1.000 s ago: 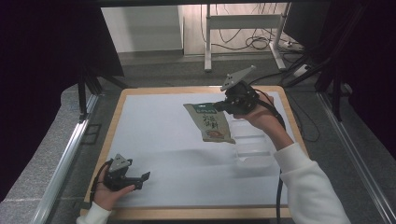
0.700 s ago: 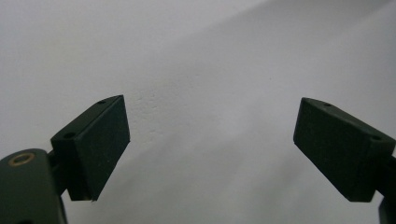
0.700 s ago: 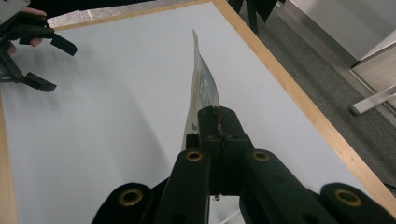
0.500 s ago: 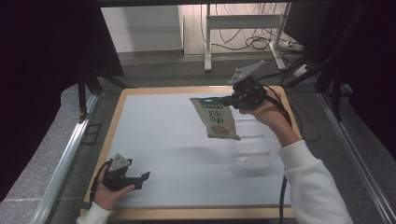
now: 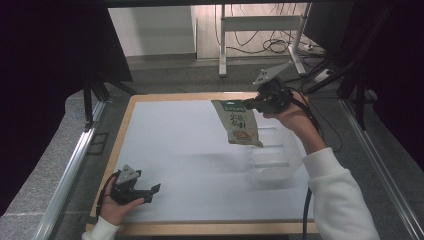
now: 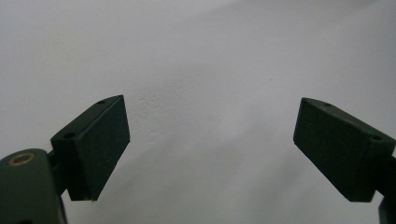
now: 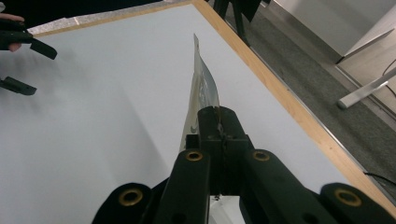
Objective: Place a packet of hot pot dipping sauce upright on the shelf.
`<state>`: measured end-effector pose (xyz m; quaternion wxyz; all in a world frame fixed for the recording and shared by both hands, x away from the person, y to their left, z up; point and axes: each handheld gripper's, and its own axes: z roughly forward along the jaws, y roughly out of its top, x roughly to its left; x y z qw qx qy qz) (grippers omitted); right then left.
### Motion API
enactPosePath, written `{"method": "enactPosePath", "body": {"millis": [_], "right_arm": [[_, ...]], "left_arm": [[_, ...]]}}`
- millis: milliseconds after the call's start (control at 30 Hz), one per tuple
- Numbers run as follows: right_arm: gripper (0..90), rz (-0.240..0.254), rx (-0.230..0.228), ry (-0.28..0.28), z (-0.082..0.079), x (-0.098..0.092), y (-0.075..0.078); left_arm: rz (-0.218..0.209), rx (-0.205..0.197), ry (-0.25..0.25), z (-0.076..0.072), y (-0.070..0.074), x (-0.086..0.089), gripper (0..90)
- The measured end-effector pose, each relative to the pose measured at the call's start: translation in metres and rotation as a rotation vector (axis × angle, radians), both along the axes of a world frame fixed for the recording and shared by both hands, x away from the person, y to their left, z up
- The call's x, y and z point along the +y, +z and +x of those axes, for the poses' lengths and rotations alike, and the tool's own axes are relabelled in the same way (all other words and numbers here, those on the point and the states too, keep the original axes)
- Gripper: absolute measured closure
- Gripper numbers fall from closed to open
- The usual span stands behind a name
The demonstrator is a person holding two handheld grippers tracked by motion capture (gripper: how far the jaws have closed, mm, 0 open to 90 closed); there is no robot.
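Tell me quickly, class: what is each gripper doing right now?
Left gripper: open, holding nothing.
Right gripper: shut on the packet, held above the table.

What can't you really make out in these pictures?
- Green and tan printed snack pouch: print too small to read in the high view; seen edge-on in the right gripper view.
- Right gripper: the gripped edge is hidden by the shut black fingers.
- Clear plastic box: contents blurred, high view.
- Left gripper: its body is cut off by the frame's bottom edge.

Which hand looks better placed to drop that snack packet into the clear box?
Right: the right gripper already pinches the packet above the clear box; the left gripper rests open, far off.
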<state>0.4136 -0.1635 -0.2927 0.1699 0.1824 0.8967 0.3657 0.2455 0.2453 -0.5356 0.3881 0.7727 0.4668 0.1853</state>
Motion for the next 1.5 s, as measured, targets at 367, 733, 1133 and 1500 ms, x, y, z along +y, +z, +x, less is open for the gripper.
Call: {"method": "enactPosePath", "body": {"millis": [367,733,1133,1500], "right_arm": [[89.7,0.014,0.006,-0.044,0.012,-0.016,-0.001],[89.7,0.027,-0.003,-0.079,0.024,-0.036,0.001],[89.8,0.029,0.002,-0.102,0.044,-0.048,-0.002],[89.7,0.030,0.001,-0.105,0.056,-0.060,-0.003]], "left_arm": [[0.004,0.000,0.000,0.000,0.000,0.000,10.6],[0.005,0.001,0.000,0.000,0.000,0.000,10.6],[0.012,0.004,0.005,0.001,-0.001,0.000,10.6],[0.014,0.007,0.013,0.001,-0.002,0.000,10.6]]}}
